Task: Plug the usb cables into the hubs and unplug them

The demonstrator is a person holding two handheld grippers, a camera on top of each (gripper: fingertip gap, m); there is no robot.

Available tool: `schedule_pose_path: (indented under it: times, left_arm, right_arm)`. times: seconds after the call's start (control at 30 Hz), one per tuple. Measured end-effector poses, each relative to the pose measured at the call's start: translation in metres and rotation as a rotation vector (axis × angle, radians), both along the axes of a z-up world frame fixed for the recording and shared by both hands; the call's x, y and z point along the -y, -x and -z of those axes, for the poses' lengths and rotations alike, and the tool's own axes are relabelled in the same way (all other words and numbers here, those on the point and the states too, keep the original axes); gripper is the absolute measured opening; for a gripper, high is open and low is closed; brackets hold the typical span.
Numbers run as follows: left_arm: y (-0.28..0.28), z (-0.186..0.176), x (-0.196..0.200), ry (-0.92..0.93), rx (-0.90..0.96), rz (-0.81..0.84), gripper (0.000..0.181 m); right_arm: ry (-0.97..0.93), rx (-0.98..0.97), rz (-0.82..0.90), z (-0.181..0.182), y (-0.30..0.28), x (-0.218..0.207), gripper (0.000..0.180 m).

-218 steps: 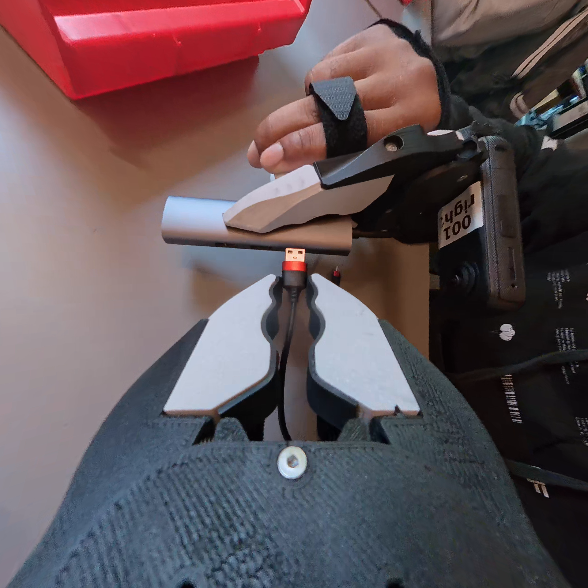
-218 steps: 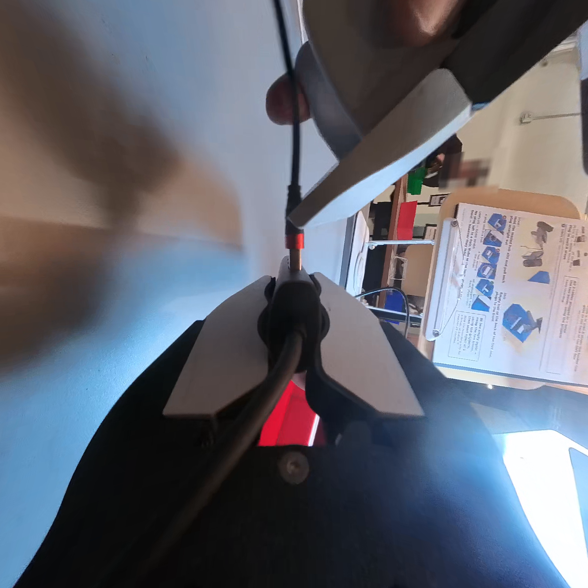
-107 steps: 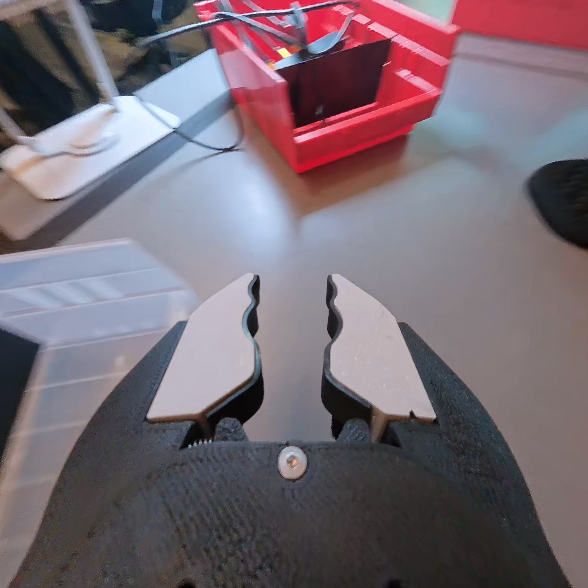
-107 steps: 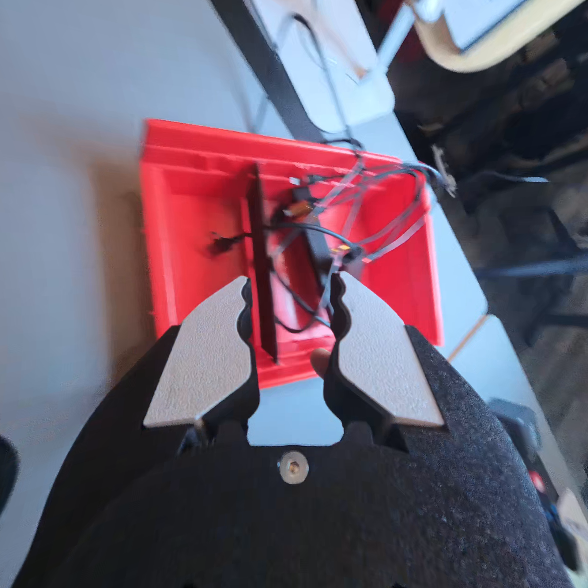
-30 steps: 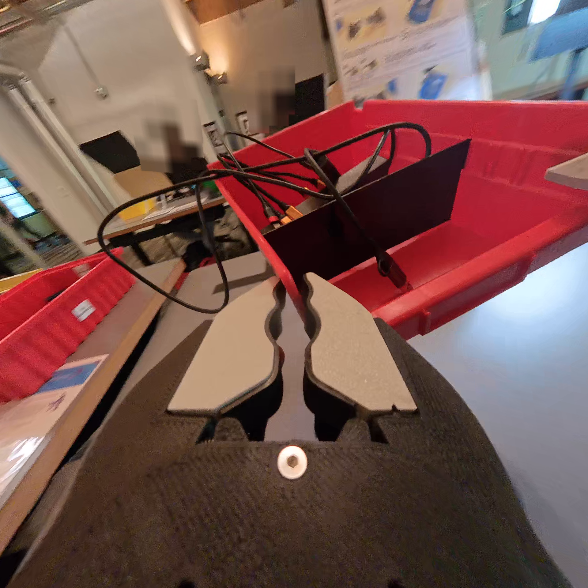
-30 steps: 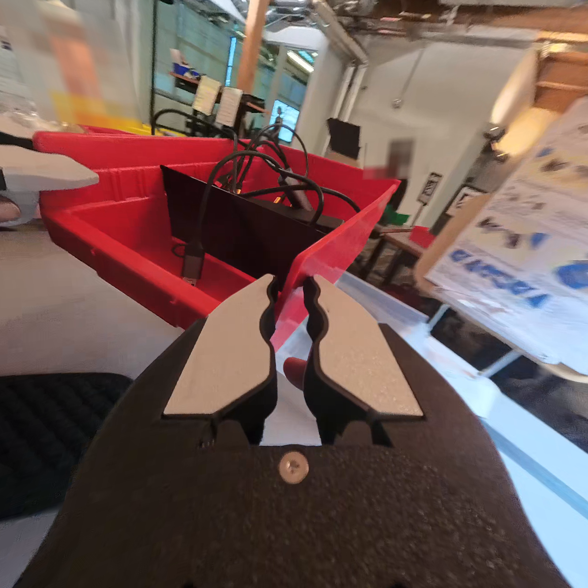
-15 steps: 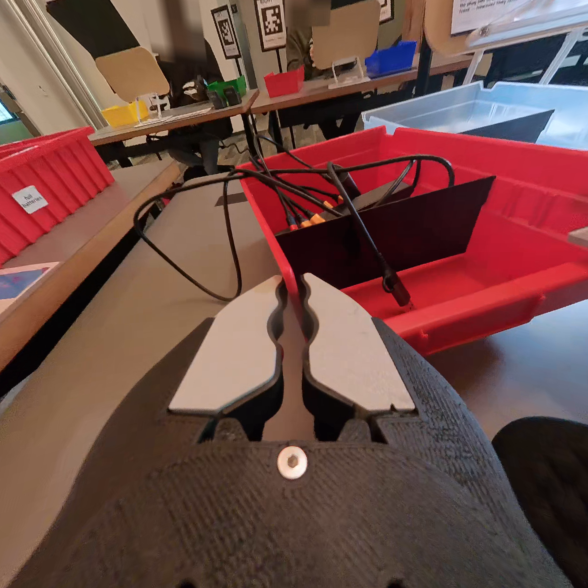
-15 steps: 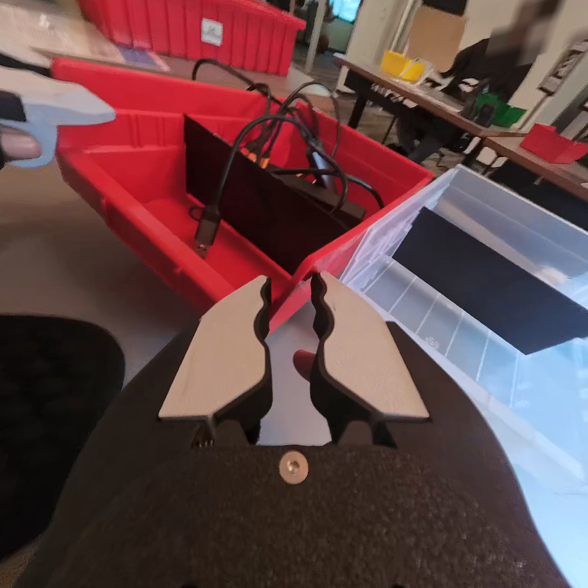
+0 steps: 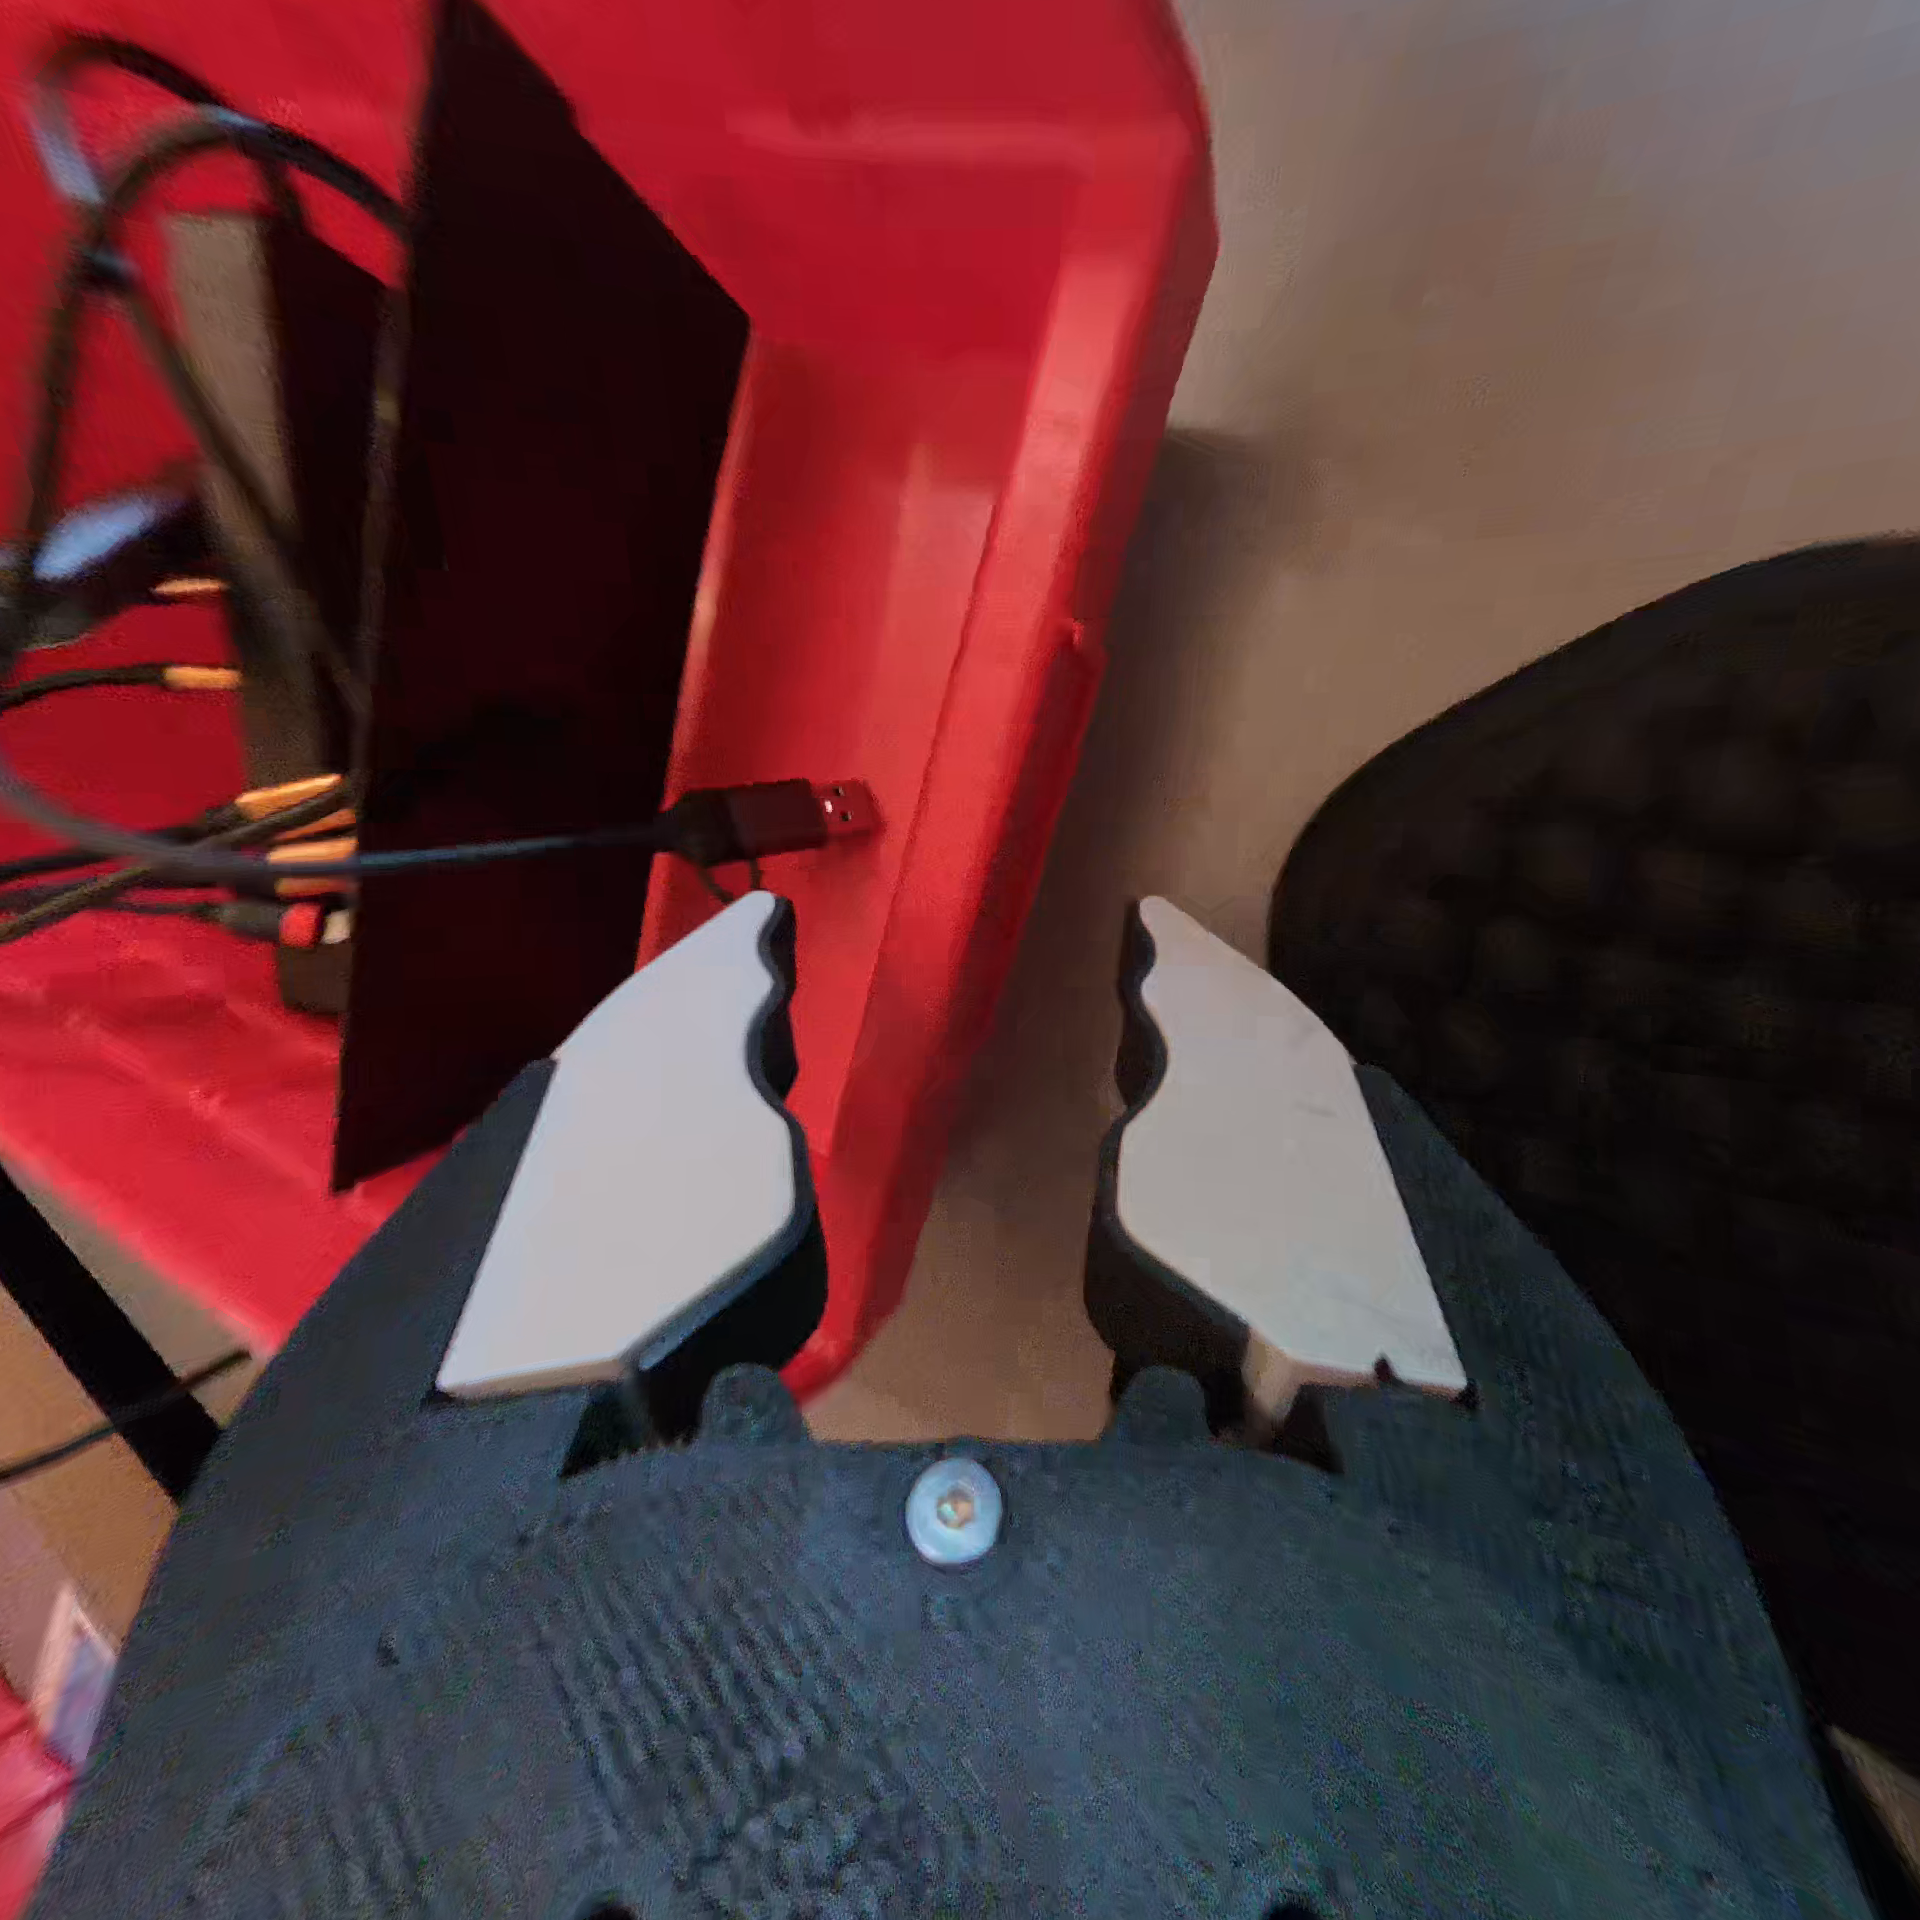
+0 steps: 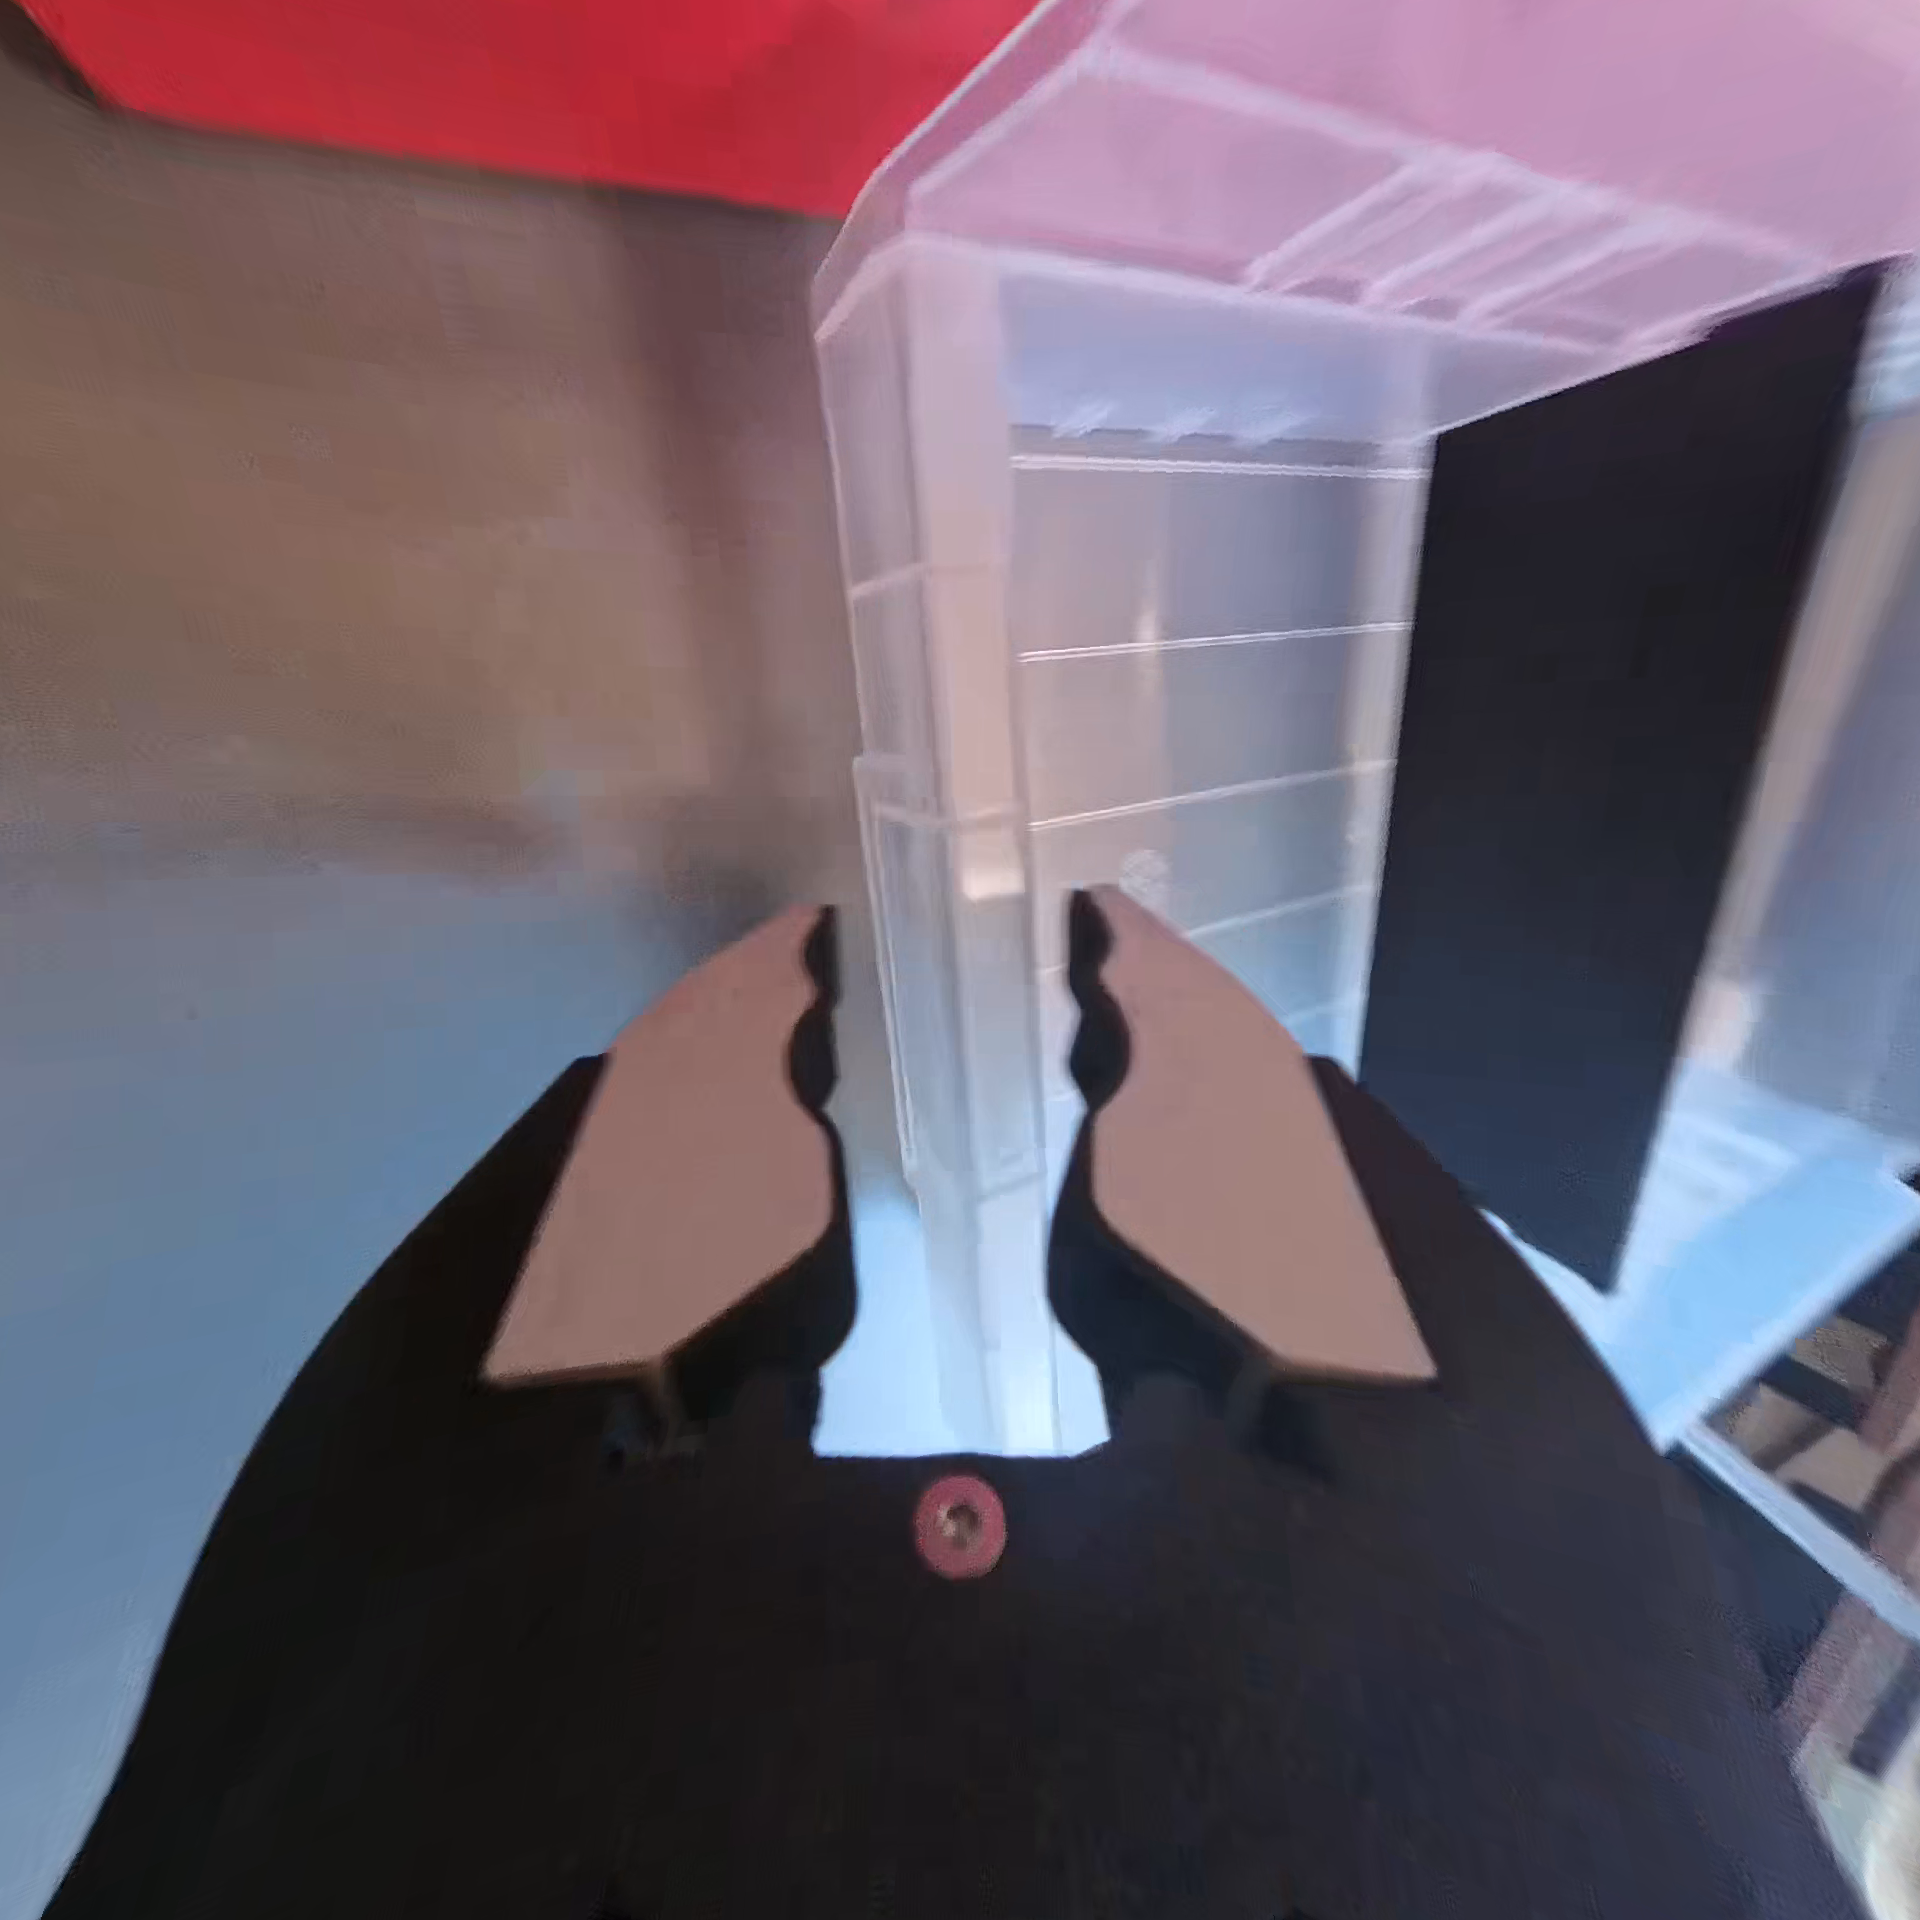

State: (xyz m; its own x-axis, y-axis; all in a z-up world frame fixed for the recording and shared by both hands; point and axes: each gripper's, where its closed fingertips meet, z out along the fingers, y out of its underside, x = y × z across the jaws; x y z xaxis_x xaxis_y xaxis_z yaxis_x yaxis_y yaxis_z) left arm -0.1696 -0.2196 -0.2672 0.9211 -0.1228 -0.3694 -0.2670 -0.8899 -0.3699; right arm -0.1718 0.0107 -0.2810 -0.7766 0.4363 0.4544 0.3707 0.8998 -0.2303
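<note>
Release is the news: both tools, which half a second ago had their fingers nearly pressed together at the near corners of the red bin (image 9: 1039, 436), now stand spread and hold nothing. The left hand-held gripper (image 9: 956, 914) gapes over the bin's near wall, one finger inside the rim and one outside, and its view has swung down from the room to look steeply into the bin. The right hand-held gripper (image 10: 951, 914) is likewise spread, its fingers either side of the corner of the clear plastic bin (image 10: 935, 623) that stands beside the red one; a black divider (image 10: 1621, 727) shows inside it. The usb cables (image 9: 312, 831) lie bundled behind the red bin's dark divider (image 9: 540, 582), and one black plug (image 9: 769, 816) hangs over it into the near compartment, just ahead of the left fingertips. No hub can be made out with certainty in the blur. Judging from this, the bin is set down on the surface (image 9: 1558, 260) and the last plug-and-unplug round seems finished, so the next step is probably fetching a cable and hub, the loose plug being nearest.
</note>
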Motion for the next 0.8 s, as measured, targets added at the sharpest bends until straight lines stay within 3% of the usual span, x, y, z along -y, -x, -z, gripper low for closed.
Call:
schedule_pose_path:
  times: [0.03, 0.1, 0.2, 0.4, 0.57, 0.8]
  left_arm:
    - [0.006, 0.010, -0.003, 0.040, -0.010, 0.011, 0.052]
    - [0.006, 0.022, -0.009, 0.070, 0.015, 0.062, 0.035]
    - [0.002, 0.023, -0.016, 0.047, 0.003, 0.121, 0.029]
    - [0.001, 0.022, -0.024, -0.011, -0.076, 0.114, 0.029]
    - [-0.001, 0.021, -0.028, -0.030, -0.108, 0.102, 0.030]
    - [0.002, 0.021, -0.037, -0.025, -0.098, 0.106, 0.029]
  right_arm:
    - [-0.016, 0.008, -0.011, 0.004, 0.001, -0.002, 0.031]
    - [0.000, 0.030, -0.018, 0.004, -0.009, -0.005, 0.030]
    - [0.053, 0.004, 0.030, 0.001, -0.043, -0.016, 0.031]
    - [0.114, -0.132, 0.204, -0.006, -0.147, -0.042, 0.035]
    - [0.060, -0.225, 0.413, -0.009, -0.223, -0.077, 0.034]
    - [-0.074, -0.259, 0.632, -0.004, -0.245, -0.154, 0.033]
